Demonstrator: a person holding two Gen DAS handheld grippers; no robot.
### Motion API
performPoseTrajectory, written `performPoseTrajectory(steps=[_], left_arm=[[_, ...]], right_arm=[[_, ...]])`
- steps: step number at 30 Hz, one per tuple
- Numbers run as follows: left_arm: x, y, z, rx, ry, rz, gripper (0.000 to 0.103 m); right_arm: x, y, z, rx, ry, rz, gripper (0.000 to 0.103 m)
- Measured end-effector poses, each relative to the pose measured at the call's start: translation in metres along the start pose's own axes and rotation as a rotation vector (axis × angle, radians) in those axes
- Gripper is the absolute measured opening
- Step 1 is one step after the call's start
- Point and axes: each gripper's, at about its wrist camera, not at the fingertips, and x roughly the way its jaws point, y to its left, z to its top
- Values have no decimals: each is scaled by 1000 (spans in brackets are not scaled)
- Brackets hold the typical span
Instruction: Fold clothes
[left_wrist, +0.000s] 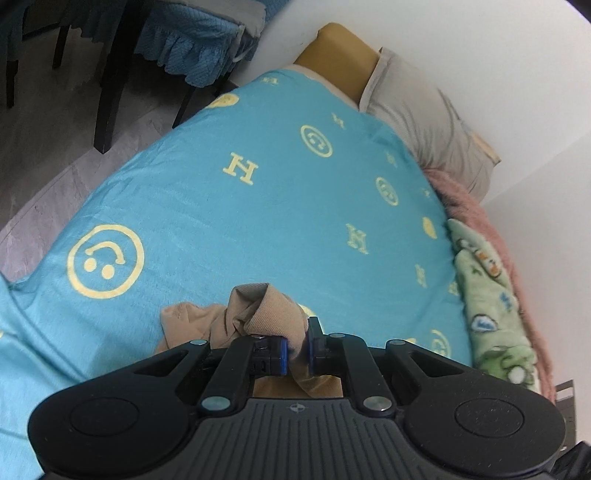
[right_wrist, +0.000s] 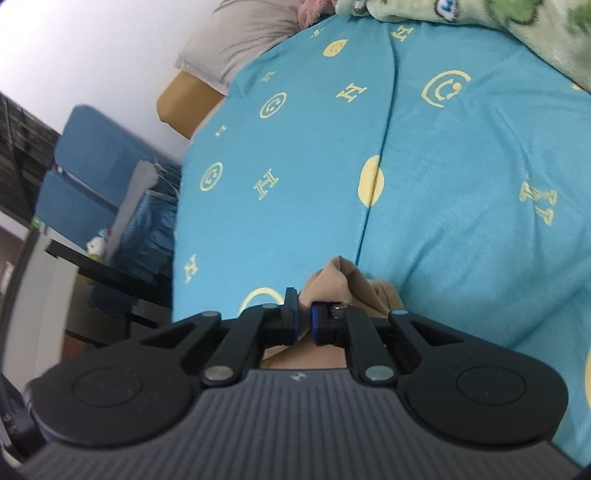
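Observation:
A tan ribbed garment (left_wrist: 255, 310) is bunched up over the blue bed sheet (left_wrist: 258, 206). My left gripper (left_wrist: 297, 352) is shut on a fold of it; the cloth runs between the blue pads and hangs below them. In the right wrist view the same tan garment (right_wrist: 332, 282) sticks up in a peak, and my right gripper (right_wrist: 304, 323) is shut on another part of it, above the sheet (right_wrist: 443, 184). Most of the garment is hidden under the gripper bodies.
The sheet has yellow smiley and H prints. A grey pillow (left_wrist: 424, 118) lies at the bed head by the white wall. A green patterned blanket (left_wrist: 491, 314) and a pink one (left_wrist: 476, 210) lie along the wall side. Blue-covered chairs (left_wrist: 192, 40) stand beside the bed.

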Motion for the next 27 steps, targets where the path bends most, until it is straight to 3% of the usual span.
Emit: performPoseTrajectory(steps=[2,3,4,5,6,7,10,15,18,19,23,27], left_arm=[[3,2,0,37,7,-36,15],[3,2,-1,60,9,-61,25],[1,1,-2,85,5,-85,45],[-4,-1,-3,114,-7,-106,53],[-10,-3,-5,146,-25,-115,74],[-18,-6,-9,186,-56,-102,88],[-38,-16,-24,332,-141,-62,91],[-39,-20,-49,463,-141,-13,91],[-25,-18,-61,518,-138,39,91],[-20,-17,-66,534,-133,55,91],[5,-7,-76,577,-80,107,88],[12,0,-80,601,-61,120,87]], right_arm=[[8,1,2,-17,12,-3,13],[9,1,2,-22,13,1,14],[6,2,1,-28,7,9,23],[0,3,0,-41,-13,25,54],[-7,6,-2,-56,-39,46,75],[-11,8,-4,-78,-57,50,103],[-18,15,-12,-158,-99,34,103],[-31,25,-25,-292,-169,7,103],[-21,30,-31,-371,-170,-19,87],[-13,31,-32,-398,-160,-40,71],[26,24,-36,-463,-101,-113,63],[41,16,-43,-489,-59,-148,63]])
